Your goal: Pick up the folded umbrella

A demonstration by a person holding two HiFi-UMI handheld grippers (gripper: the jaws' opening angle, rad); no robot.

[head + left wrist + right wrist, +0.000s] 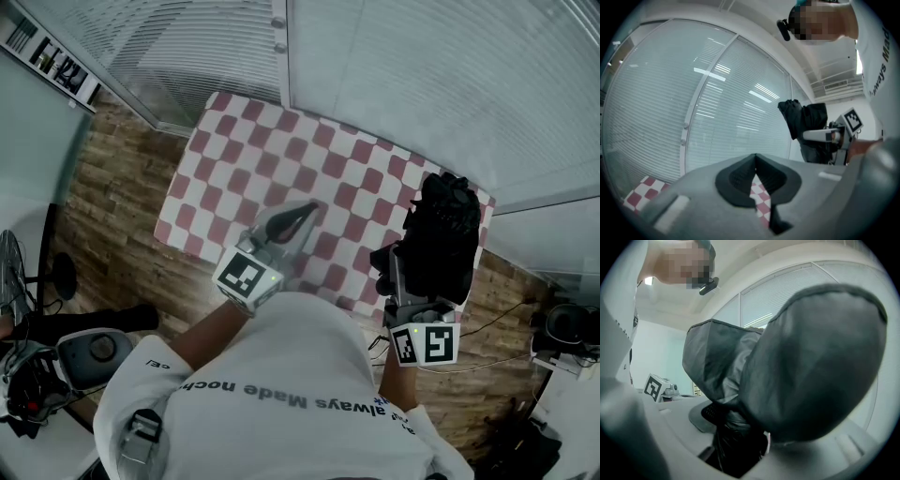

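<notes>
- Head view: a table [202, 225] covered with a red-and-white checked cloth [281, 159] stands on a wooden floor [112, 197] against window blinds [422, 84]. The left gripper [305, 216] is over the near half of the cloth with its jaws drawn together to a point and nothing between them. The right gripper [398, 272] is at the table's near right corner, clamped on the black folded umbrella [442, 234], which stands up out of its jaws. The person's white shirt [281, 394] fills the bottom of the view.
- Left gripper view: the left gripper [755, 161] has its dark pads meeting at the tips. Only the checked cloth [759, 197] shows through the gap behind them. Off to the right, the folded umbrella [804, 117] is held in the air in front of the blinds [693, 103] by the right gripper [825, 136].
- Right gripper view: the right gripper [740, 437] has its jaws closed on the lower part of the folded umbrella [797, 366]. The umbrella's bunched dark fabric rises and fills most of the view. The left gripper's marker cube [654, 386] shows at far left.
</notes>
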